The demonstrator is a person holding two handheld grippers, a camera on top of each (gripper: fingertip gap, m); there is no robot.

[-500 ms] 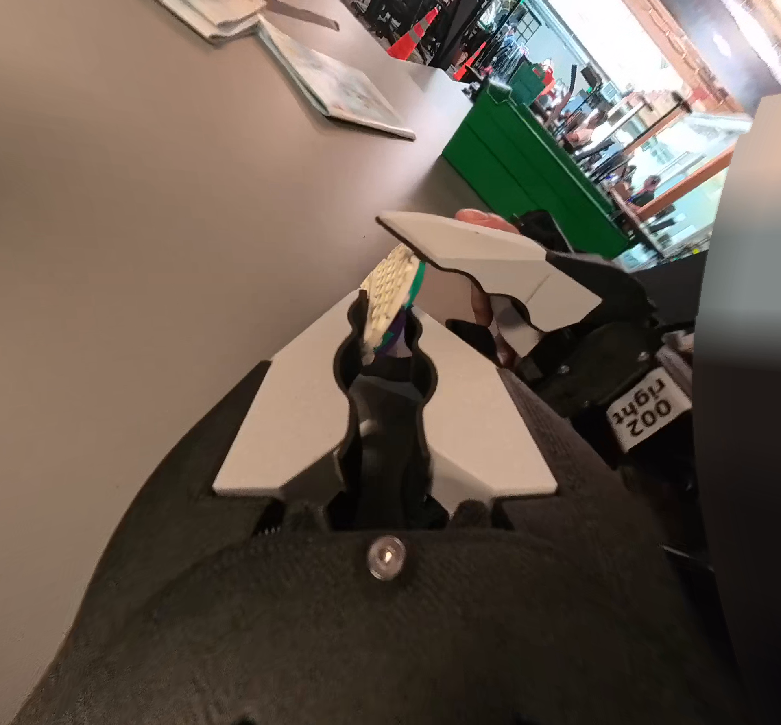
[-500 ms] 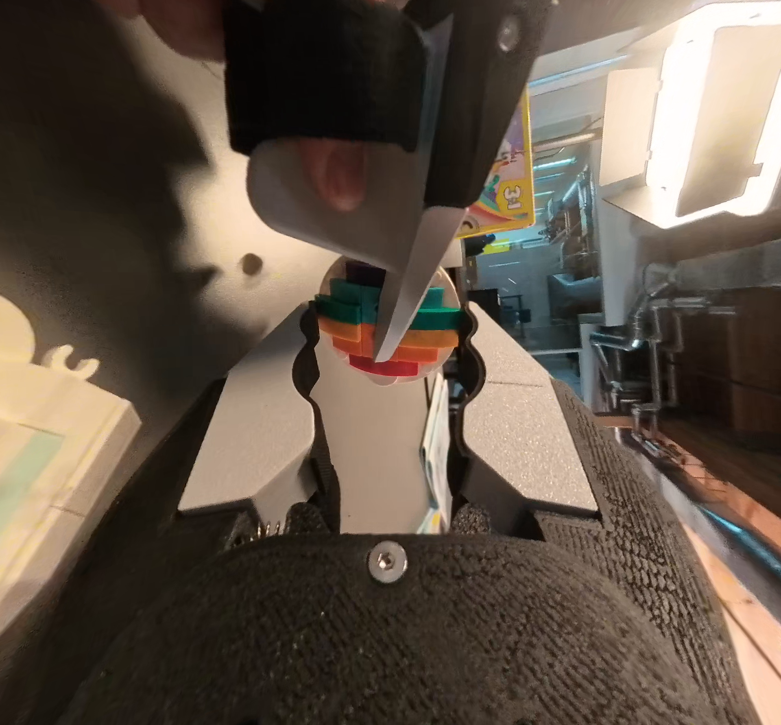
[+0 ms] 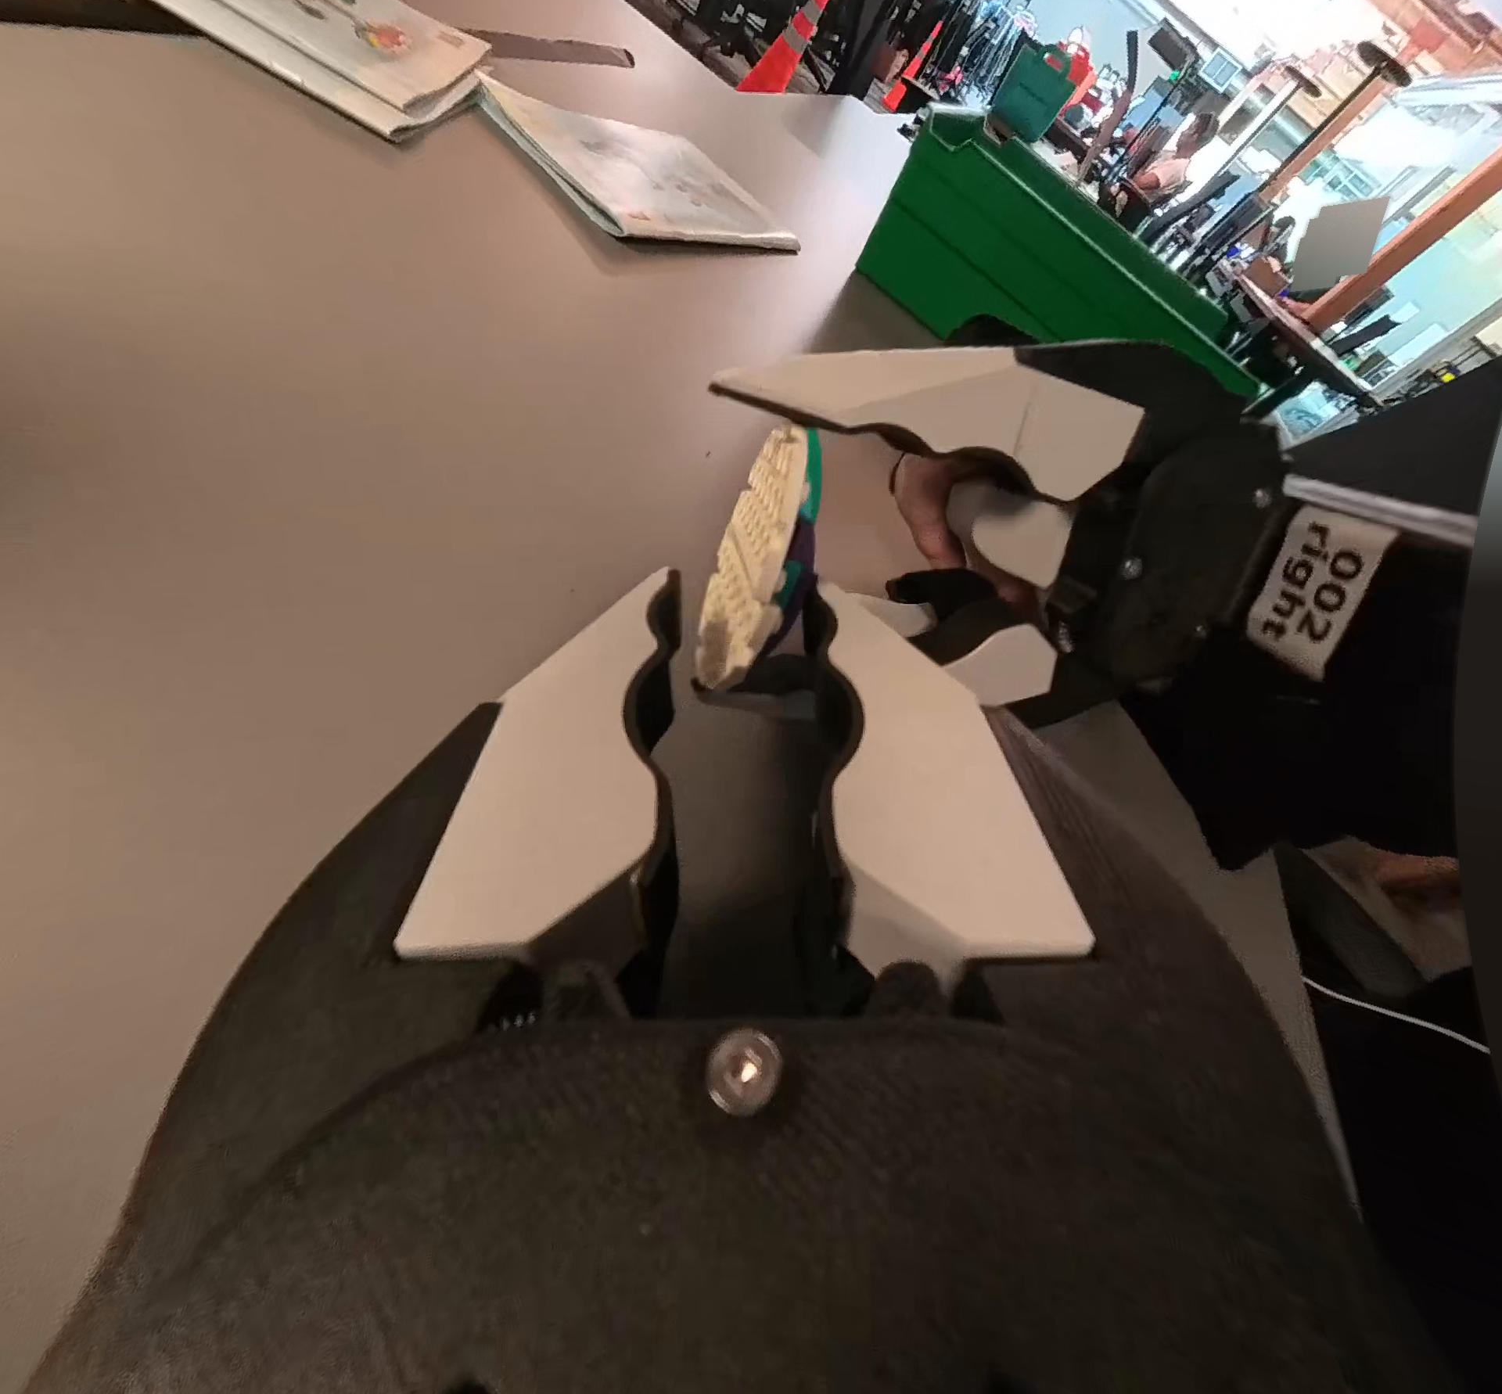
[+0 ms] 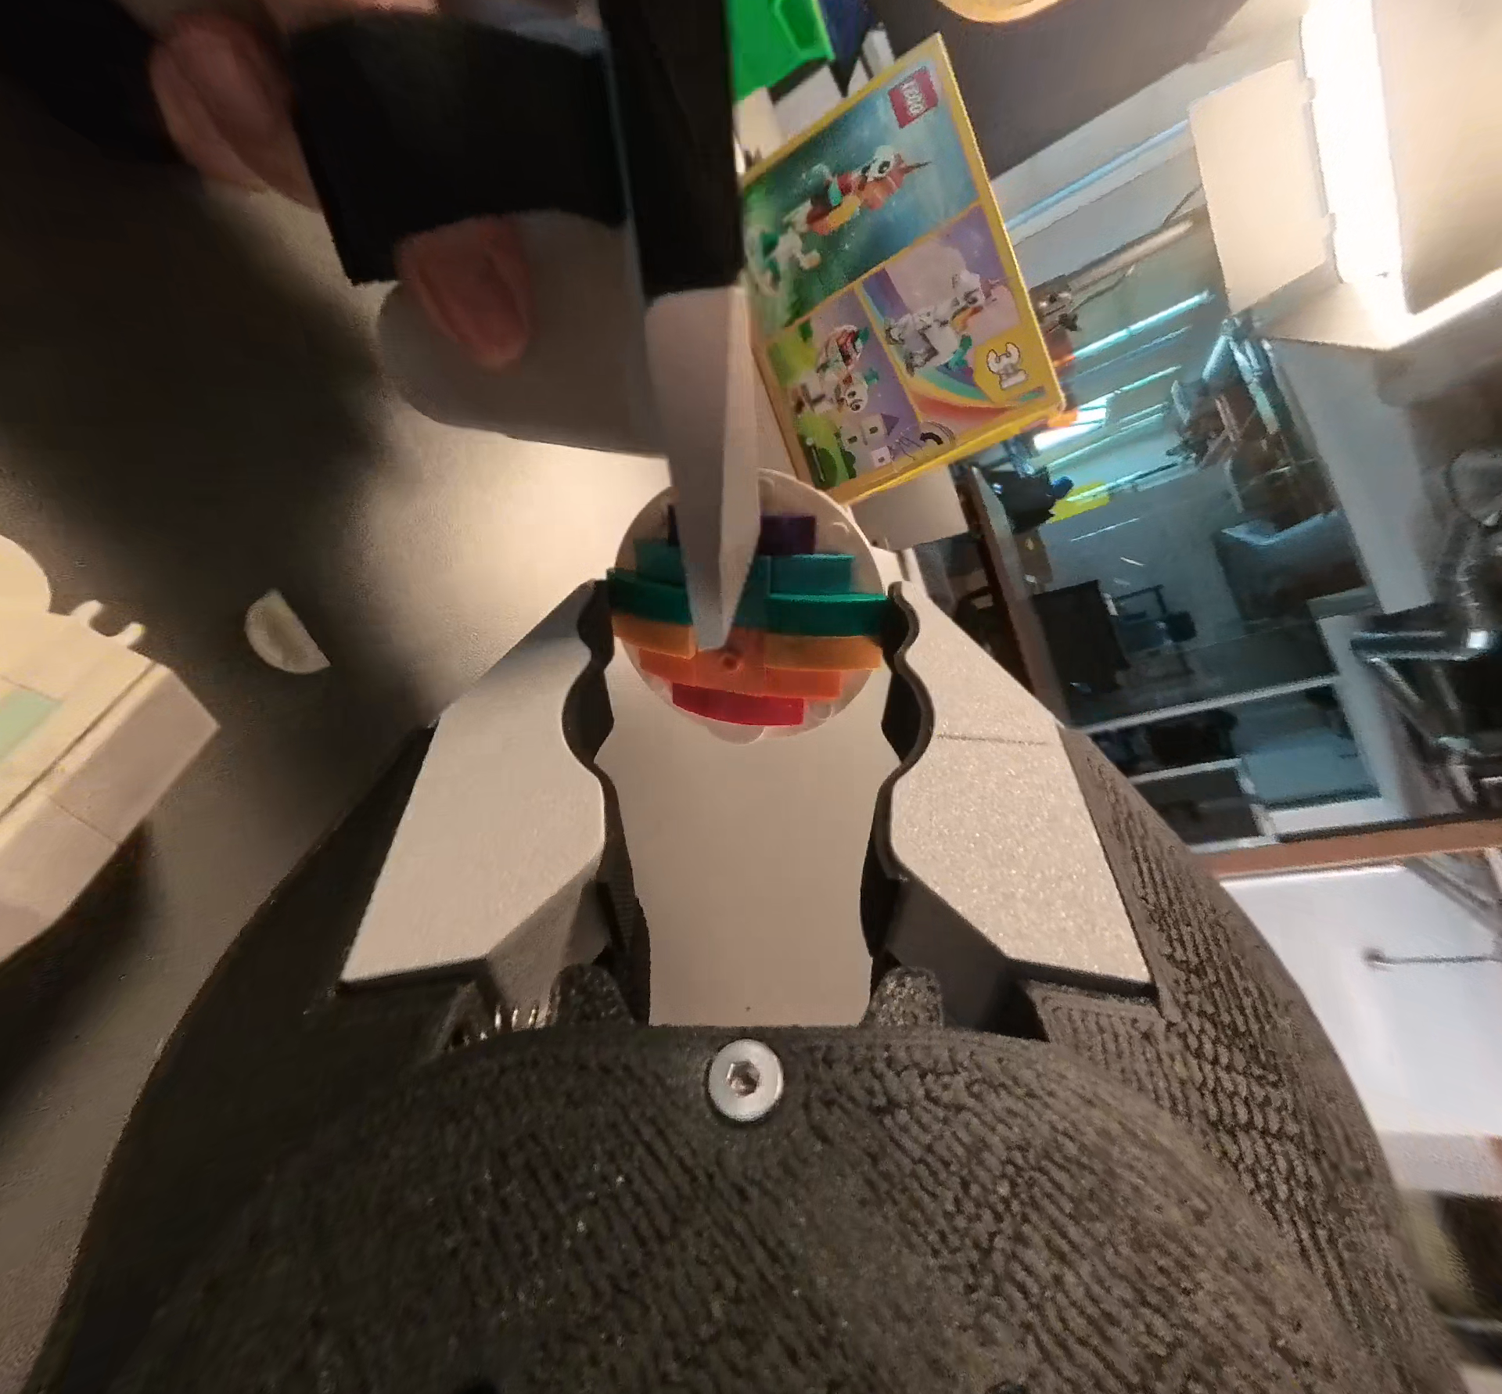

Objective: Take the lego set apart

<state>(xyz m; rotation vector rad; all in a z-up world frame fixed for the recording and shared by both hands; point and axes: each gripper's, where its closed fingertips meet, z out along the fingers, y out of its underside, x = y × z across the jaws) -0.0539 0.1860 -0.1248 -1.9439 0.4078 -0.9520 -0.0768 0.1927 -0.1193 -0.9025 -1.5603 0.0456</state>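
Only right view shows rainbow bricks; right hand-held gripper (image 4: 748,615) pinching lego disc (image 4: 744,623), left (image 3: 744,623) seemingly spread

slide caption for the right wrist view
Right gripper clasps a round white lego disc with rainbow bricks; left gripper's fingertip presses its face.

Left gripper (image 3: 744,615) fingers parted, gap between them. Round lego piece (image 3: 760,558) stands tilted at fingertip gap, cream studded underside facing camera, green and purple edge behind; appears near right finger's inner edge (contact not resolvable). Right gripper (image 3: 861,510) enters from right, upper finger (image 3: 910,396) above disc's top edge, lower finger (image 3: 1000,660) lower down; hand (image 3: 935,518) visible between them. Grey table (image 3: 284,420) below. Two booklets (image 3: 650,180) lie far on table. Green bin (image 3: 1016,250) beyond table edge.
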